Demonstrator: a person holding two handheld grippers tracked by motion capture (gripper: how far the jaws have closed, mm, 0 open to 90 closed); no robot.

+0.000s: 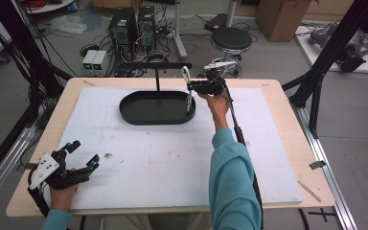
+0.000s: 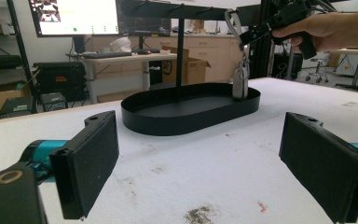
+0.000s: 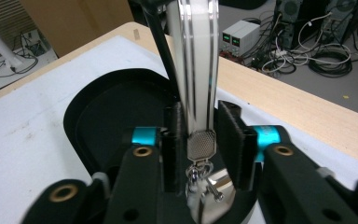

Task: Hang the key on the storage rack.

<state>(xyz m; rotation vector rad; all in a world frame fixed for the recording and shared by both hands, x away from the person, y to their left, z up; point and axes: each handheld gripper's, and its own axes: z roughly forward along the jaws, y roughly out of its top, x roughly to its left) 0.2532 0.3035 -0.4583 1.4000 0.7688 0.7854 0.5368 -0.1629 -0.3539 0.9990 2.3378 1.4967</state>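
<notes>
So the right gripper (image 1: 197,86) is up at the far edge of the table, jaws pinched on a silver carabiner (image 3: 193,70) with a key or small metal bit (image 2: 240,83) dangling under it. The carabiner stands upright, long axis roughly vertical, running straight up out of the jaws, and its top loop sits right at the end of the bar (image 1: 159,65) on the black stand. In the left gripper view the loop looks level with the bar's end, but I can't tell if it's actually hooked over it or just beside it. The dangling bit hangs down over the right end of the oval tray (image 1: 129,114), just about at the rim. My guess is the next move is hooking it on the bar (or lifting it off), and that all comes down to the loop's opening lining up with the bar's tip, which runs sideways, across the carabiner's axis. The left gripper (image 1: 80,154) is parked at the near left corner, jaws wide open, holding nothing, well away from the stand.
</notes>
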